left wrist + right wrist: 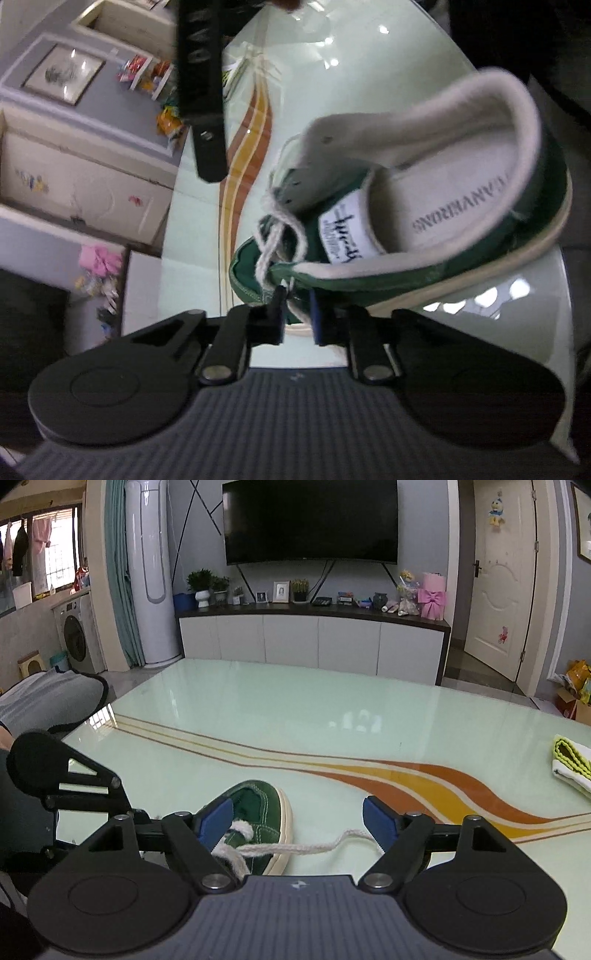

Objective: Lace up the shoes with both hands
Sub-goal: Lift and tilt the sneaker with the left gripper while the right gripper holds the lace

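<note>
On the glass bench (258, 709), the left tool (297, 312) pinches the green shoe's (424, 236) eyelet edge, the right tool (297, 821) gapes over loose lace (295, 848), a folded cloth (572, 764) well apart.

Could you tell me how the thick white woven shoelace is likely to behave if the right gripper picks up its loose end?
The thick white woven shoelace lies slack and curved on the glossy glass table, so it would probably droop limply. Its coarse weave probably grips well between the right gripper's blue pads. Pulling hard might drag the green canvas sneaker across the slick glass.
</note>
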`<act>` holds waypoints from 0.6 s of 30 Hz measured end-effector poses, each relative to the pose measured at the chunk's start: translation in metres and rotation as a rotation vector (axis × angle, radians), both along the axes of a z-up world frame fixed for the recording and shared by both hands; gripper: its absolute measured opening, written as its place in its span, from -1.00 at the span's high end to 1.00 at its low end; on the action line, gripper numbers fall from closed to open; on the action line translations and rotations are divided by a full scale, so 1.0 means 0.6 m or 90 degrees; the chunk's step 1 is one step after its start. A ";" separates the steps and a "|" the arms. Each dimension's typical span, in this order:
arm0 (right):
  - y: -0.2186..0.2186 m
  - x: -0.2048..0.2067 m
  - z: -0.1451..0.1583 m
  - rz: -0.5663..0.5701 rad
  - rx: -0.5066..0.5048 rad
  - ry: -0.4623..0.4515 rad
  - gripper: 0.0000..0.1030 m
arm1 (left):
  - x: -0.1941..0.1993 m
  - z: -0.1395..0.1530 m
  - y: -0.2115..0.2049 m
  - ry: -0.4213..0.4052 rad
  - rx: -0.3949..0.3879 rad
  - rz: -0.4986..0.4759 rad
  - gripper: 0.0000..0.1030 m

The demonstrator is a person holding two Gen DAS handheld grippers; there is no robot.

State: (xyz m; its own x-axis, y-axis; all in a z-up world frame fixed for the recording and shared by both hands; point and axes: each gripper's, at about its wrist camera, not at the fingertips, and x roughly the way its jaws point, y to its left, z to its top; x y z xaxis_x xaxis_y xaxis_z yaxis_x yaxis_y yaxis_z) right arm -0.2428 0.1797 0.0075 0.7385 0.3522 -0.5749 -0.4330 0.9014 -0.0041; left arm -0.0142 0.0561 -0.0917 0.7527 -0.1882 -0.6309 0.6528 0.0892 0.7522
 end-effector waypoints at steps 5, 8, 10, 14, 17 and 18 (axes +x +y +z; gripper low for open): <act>0.012 -0.023 -0.002 0.034 -0.013 0.008 -0.59 | -0.010 -0.004 -0.012 -0.027 0.024 0.009 0.91; 0.021 -0.041 -0.006 0.063 -0.029 0.012 -0.61 | -0.013 -0.001 -0.018 -0.039 0.024 0.016 0.94; 0.026 -0.049 -0.011 0.075 -0.041 0.014 -0.61 | -0.017 0.000 -0.018 -0.040 0.030 0.032 0.94; 0.043 -0.066 -0.028 0.104 -0.085 0.018 -0.62 | -0.028 -0.003 -0.014 -0.037 0.043 0.051 0.98; 0.054 -0.073 -0.040 0.117 -0.104 0.023 -0.62 | -0.038 -0.006 -0.005 -0.033 0.056 0.078 0.98; 0.056 -0.074 -0.043 0.119 -0.107 0.024 -0.62 | -0.042 -0.007 -0.002 -0.029 0.060 0.082 0.98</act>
State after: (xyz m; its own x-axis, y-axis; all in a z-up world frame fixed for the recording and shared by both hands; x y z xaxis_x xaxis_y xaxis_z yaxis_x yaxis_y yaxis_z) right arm -0.2873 0.2132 -0.0181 0.6465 0.3772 -0.6632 -0.5945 0.7938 -0.1280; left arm -0.0393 0.0550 -0.0958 0.7946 -0.0291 -0.6064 0.6061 0.0978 0.7894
